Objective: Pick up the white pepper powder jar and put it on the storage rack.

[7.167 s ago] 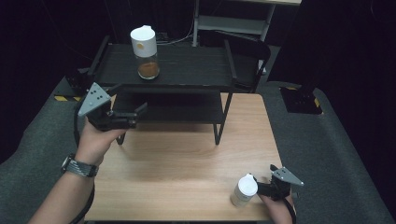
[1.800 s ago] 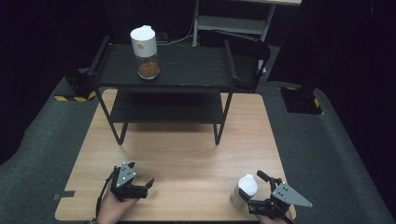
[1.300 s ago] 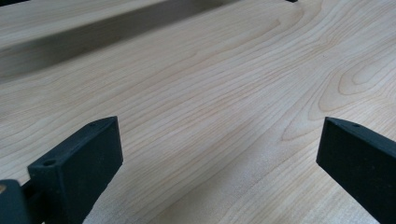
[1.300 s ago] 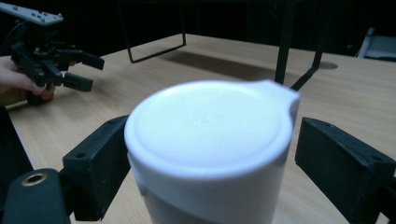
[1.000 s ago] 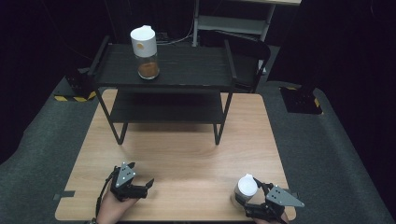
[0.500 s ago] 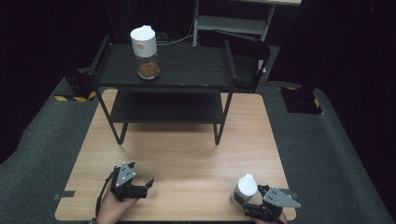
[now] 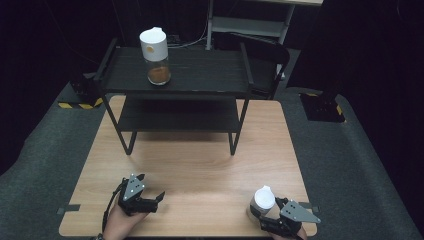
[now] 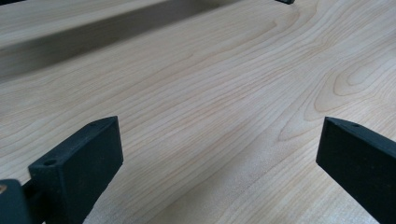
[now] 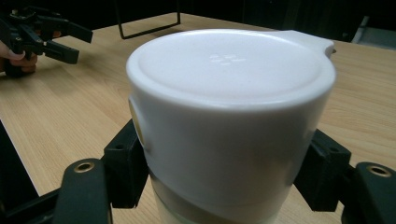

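Note:
A small jar with a white lid stands at the table's front right corner. My right gripper is shut on it; its jaws have just been closing, and the pads press on both sides of the jar below the lid. My left gripper rests low at the front left, open, with bare wood between its jaws. The left gripper also appears far off in the right gripper view. A taller jar with a white lid and brown contents stands on the shelf top.
A black two-tier metal shelf stands across the far half of the wooden table. Its legs come down about mid-table. Dark floor mats surround the table, with a black base at the right.
The right gripper's jaws have closed in on the small jar. Earlier, the left hand came down from beside the shelf to the table's front left; over the last second it is still.

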`<control>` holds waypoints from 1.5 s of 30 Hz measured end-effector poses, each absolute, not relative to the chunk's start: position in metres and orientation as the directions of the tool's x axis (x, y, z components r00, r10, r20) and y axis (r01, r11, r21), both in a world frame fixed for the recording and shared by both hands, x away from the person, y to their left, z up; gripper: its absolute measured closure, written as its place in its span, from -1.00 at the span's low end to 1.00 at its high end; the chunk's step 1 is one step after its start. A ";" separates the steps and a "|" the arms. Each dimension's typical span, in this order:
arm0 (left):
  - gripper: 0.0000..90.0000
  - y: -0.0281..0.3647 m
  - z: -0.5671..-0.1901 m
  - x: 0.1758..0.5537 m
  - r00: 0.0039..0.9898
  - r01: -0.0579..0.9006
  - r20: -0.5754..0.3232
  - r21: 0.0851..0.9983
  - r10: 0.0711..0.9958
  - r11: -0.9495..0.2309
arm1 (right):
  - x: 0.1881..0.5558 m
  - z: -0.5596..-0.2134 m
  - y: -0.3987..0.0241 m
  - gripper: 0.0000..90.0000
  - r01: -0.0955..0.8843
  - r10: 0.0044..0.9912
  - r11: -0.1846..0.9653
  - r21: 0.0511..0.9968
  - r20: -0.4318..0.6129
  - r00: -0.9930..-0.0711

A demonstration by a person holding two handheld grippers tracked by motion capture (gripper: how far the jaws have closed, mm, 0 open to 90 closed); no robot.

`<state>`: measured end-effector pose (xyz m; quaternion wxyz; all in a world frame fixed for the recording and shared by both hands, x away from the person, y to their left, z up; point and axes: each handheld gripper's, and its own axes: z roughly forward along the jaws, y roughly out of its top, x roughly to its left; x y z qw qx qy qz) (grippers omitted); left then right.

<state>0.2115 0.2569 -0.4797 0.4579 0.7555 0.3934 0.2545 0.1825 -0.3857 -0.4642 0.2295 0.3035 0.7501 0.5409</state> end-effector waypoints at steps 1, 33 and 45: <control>-0.98 0.257 -0.480 0.211 0.561 0.359 0.025 0.893 0.827 -0.271 | 0.183 -0.464 -0.385 -0.33 0.205 0.703 0.229 0.951 -0.016 -0.711; -0.98 0.260 -0.480 0.207 0.579 0.356 0.025 0.891 0.815 -0.281 | 0.205 -0.401 -0.338 -0.33 0.097 0.704 0.183 0.978 -0.061 -0.708; -0.98 0.260 -0.479 0.206 0.590 0.342 0.046 0.890 0.806 -0.302 | 0.219 -0.365 -0.304 -0.33 0.060 0.685 0.164 0.985 -0.070 -0.725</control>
